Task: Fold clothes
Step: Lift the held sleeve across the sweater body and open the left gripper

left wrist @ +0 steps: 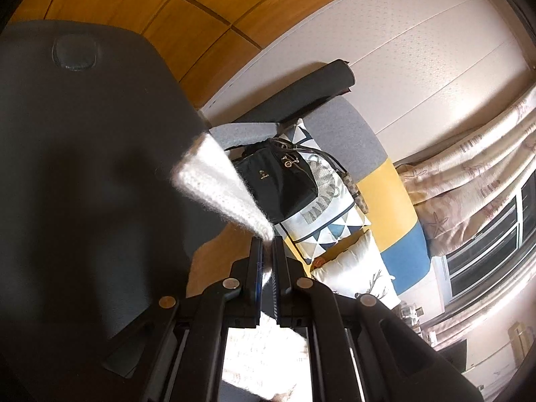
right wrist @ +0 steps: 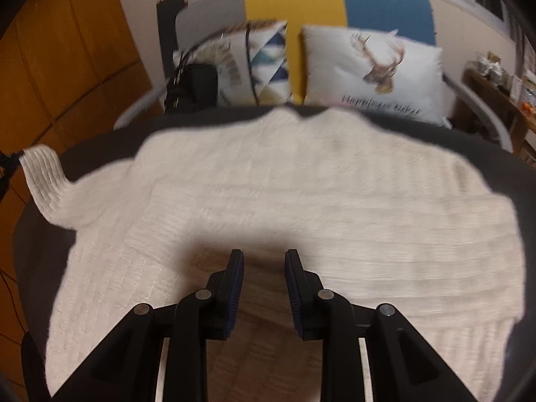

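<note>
The cream-white knitted sweater [right wrist: 268, 207] lay spread flat across the dark grey table top [right wrist: 475, 140], directly ahead of and beneath the right gripper [right wrist: 264, 288]; that tool's jaws stood parted with nothing between them, hovering over the near hem, probably ready to take a fresh hold. The left gripper [left wrist: 267, 264] was clenched on the ribbed cuff of the left sleeve [left wrist: 217, 184], which rose taut from its fingers; holding the cuff lifted likely served to swing the sleeve inward over the body. Beyond both tools sat the grey, yellow and blue sofa [right wrist: 385, 3] with a white deer-print cushion [right wrist: 372, 73].
</note>
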